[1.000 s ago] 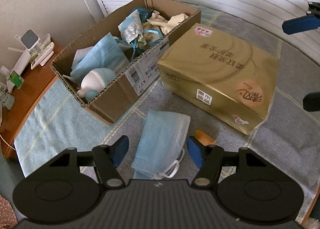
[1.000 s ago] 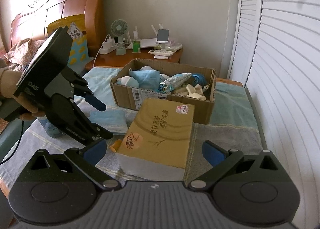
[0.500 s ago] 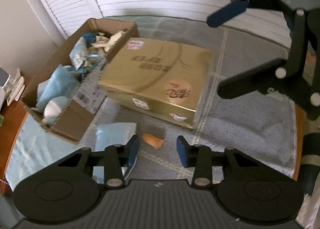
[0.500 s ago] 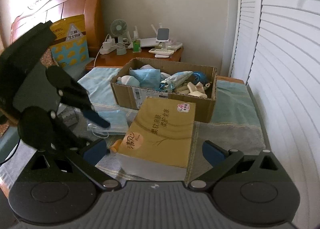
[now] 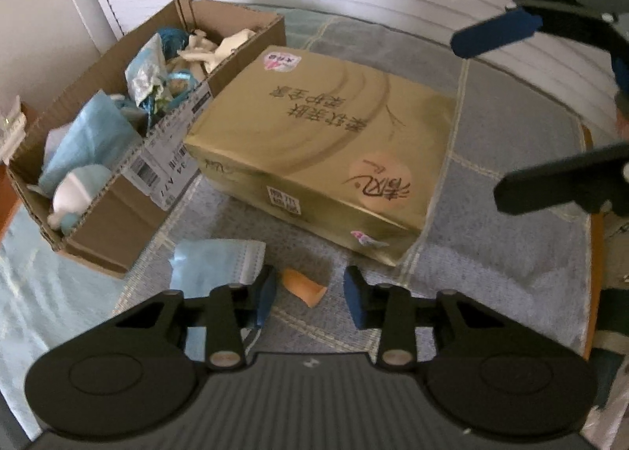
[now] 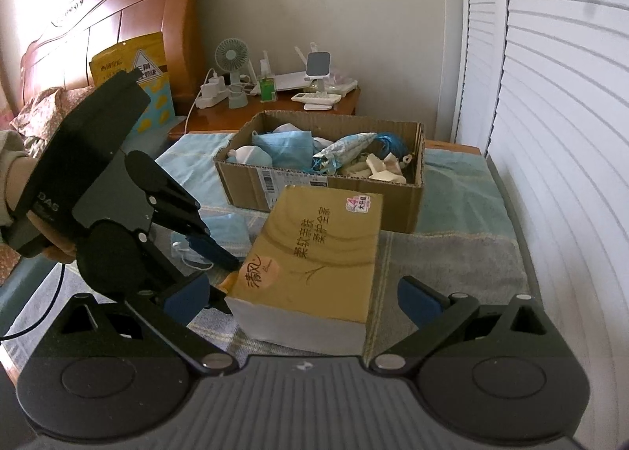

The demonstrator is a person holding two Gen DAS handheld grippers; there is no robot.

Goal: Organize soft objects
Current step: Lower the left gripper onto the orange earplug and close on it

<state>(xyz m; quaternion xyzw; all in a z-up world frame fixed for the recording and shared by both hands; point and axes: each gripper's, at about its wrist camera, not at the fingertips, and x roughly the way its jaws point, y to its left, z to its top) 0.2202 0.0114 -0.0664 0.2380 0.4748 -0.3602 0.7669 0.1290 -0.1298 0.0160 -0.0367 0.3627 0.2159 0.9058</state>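
Observation:
A small orange soft piece (image 5: pixel 304 286) lies on the grey blanket between the fingers of my open left gripper (image 5: pixel 308 292). A blue face mask (image 5: pixel 216 261) lies just left of it, also seen in the right wrist view (image 6: pixel 228 227). An open cardboard box (image 5: pixel 118 222) holds masks, pouches and other soft items. A gold tissue pack (image 5: pixel 326 151) sits beside it. My right gripper (image 6: pixel 302 298) is open wide and empty, hovering in front of the gold pack (image 6: pixel 314 253). The left gripper (image 6: pixel 212 257) shows low beside the pack's left end.
A wooden nightstand (image 6: pixel 275 111) with a fan, chargers and remotes stands behind the box (image 6: pixel 326 190). A headboard (image 6: pixel 110 33) and yellow bag are at far left. White shutters (image 6: pixel 550 96) run along the right. The bed edge lies right of the pack.
My left gripper has swung from over the blue mask to the orange piece, which now lies between its fingers. The right gripper has stayed still.

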